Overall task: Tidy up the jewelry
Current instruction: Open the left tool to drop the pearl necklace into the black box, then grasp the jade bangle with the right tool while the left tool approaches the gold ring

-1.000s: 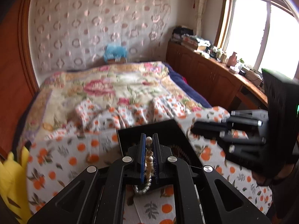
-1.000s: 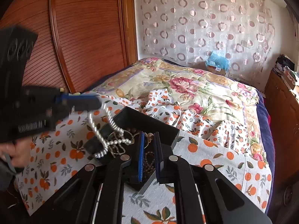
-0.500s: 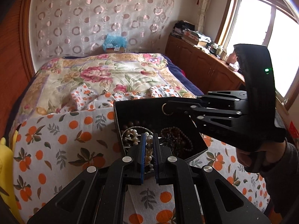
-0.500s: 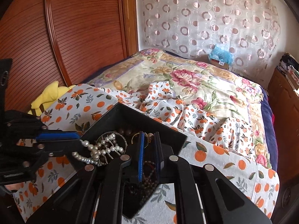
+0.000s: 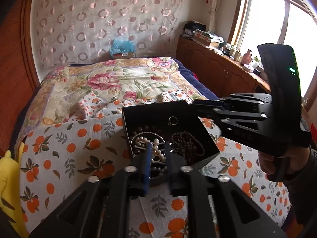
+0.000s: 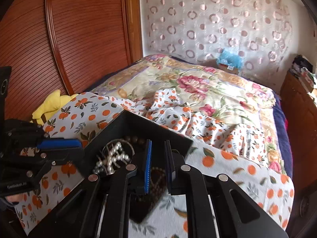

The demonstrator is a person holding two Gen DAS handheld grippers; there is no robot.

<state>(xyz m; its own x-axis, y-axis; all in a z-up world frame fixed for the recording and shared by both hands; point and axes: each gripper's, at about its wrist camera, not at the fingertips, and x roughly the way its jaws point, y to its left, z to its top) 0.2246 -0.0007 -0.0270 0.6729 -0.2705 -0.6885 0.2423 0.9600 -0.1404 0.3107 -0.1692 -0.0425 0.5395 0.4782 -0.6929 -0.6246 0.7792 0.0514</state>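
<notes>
The left gripper [image 5: 158, 148] was opening over the black jewelry box [image 5: 146, 112] on the orange-print cloth [image 5: 65, 150], the pearl necklace [image 5: 156, 152] lying loose in the box between its parted pads, while the right gripper [image 6: 158, 148] hovered narrowly open above the same box, gripping nothing.

A bed [image 5: 118, 83] with a floral quilt. Over its near end lies a white cloth printed with oranges [image 5: 65, 148]. A black open box [image 5: 158, 115] of jewelry rests on that cloth.
</notes>
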